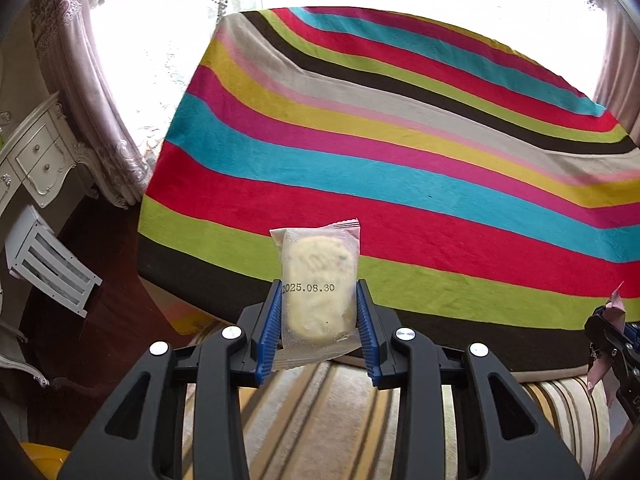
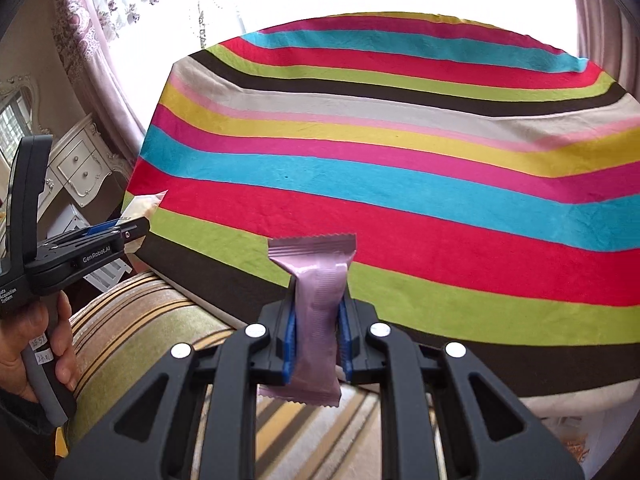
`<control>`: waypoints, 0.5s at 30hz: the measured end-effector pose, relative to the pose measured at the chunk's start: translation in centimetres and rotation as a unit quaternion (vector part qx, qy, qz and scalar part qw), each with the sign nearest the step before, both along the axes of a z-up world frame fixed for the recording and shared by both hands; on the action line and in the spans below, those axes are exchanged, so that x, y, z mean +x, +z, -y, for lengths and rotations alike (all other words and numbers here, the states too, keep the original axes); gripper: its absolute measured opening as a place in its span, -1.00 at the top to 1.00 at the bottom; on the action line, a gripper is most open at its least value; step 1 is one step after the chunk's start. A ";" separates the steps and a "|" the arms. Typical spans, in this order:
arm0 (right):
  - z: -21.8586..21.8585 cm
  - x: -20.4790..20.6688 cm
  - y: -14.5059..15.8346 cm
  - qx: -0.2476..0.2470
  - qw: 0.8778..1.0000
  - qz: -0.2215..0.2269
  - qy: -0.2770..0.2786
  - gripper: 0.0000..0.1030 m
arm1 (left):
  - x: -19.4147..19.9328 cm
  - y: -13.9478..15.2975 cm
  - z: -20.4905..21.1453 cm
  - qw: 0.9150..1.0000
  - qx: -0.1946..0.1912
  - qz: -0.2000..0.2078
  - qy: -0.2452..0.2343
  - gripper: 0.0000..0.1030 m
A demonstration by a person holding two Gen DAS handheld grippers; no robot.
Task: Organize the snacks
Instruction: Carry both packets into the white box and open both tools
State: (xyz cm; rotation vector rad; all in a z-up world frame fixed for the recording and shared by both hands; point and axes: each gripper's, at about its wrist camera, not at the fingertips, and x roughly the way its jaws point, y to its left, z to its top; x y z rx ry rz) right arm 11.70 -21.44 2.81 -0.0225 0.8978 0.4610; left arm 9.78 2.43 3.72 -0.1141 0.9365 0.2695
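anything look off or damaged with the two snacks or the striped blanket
Nothing stands out. The clear-wrapped biscuit sits upright and sealed in the left gripper; the pink bar is intact in the right gripper, tilted slightly. The striped blanket lies flat with no spills.

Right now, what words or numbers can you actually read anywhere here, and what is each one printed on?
"2025.08.30": stamped on the clear snack packet held in the left gripper.
"GenRobot.AI": on the side of the left gripper, in the right wrist view.
Small white lettering on that gripper's handle: too small to read surely.
Handwritten tags lower on the handle: unclear.
Pink snack bar in the right gripper: no text.
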 end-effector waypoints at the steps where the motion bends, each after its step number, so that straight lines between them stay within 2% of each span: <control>1: 0.9 -0.4 0.0 -0.003 1.000 0.000 -0.009 0.66 | -0.1 0.1 0.8 1.000 0.001 0.000 -0.009 0.36; 8: 6.6 -3.4 0.2 -0.041 0.995 0.002 -0.088 0.66 | -1.2 0.7 7.2 0.997 -0.006 0.004 -0.083 0.36; 15: 12.3 -6.3 0.1 -0.080 0.982 0.000 -0.172 0.66 | -2.1 1.1 13.9 0.987 -0.009 0.003 -0.163 0.36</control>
